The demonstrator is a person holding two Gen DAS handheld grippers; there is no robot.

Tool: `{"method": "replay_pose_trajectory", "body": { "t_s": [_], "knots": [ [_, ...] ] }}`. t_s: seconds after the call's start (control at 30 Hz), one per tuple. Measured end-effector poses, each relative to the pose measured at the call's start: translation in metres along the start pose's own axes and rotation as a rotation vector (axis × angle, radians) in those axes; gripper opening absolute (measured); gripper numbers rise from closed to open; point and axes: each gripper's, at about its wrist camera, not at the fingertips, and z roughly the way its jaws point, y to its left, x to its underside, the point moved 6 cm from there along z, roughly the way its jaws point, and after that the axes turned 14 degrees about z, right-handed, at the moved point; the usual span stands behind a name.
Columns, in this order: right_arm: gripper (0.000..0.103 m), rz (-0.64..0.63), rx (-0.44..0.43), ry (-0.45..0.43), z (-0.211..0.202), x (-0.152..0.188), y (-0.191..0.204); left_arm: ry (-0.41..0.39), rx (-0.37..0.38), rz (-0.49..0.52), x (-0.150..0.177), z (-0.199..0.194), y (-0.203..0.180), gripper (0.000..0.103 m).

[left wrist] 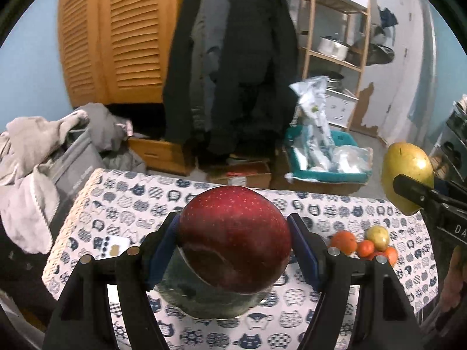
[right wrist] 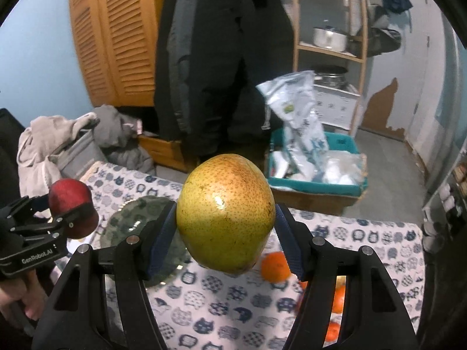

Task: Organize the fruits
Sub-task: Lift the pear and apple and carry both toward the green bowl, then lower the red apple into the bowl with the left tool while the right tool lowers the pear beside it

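Observation:
My left gripper (left wrist: 233, 239) is shut on a dark red apple (left wrist: 233, 236), held above a glass plate (left wrist: 204, 303) on the cat-print tablecloth (left wrist: 116, 210). My right gripper (right wrist: 226, 233) is shut on a yellow-green pear (right wrist: 226, 213), raised over the table. In the right wrist view the left gripper (right wrist: 62, 215) with the red apple (right wrist: 71, 204) shows at the left, beside the glass plate (right wrist: 137, 213). The left wrist view catches the pear (left wrist: 407, 175) at the right edge. A small pile of oranges (left wrist: 344, 240) and a yellowish fruit (left wrist: 378, 236) lies on the cloth at right.
Oranges (right wrist: 275, 265) lie on the cloth under the right gripper. Beyond the table's far edge stand a teal bin (left wrist: 324, 157) with plastic bags, a cardboard box (left wrist: 242, 173), hanging dark coats (left wrist: 233, 67), a wooden shelf (left wrist: 332, 29) and a pile of grey clothes (left wrist: 43, 151).

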Motion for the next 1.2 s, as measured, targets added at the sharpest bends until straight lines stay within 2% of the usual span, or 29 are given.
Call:
{"method": "replay_pose_trajectory", "body": {
  "t_s": [0.23,0.57,0.93,1.2],
  "knots": [
    [0.066,-0.044,-0.065,0.043,0.026,0.004,0.047,0.043,-0.031,-0.051,0.018,0.013,0.036,0.076],
    [0.066,-0.063,-0.101,0.123,0.066,0.02,0.091,0.11,-0.026,-0.113,0.047,0.038,0.071,0.076],
    [0.066,-0.08,-0.114,0.201,0.107,0.043,0.114,0.219,-0.015,-0.121,0.075,0.084,0.077,0.076],
    [0.066,-0.101,-0.107,0.282,0.145,0.074,0.117,0.305,0.014,-0.157,0.099,0.124,0.076,0.076]
  ]
}}
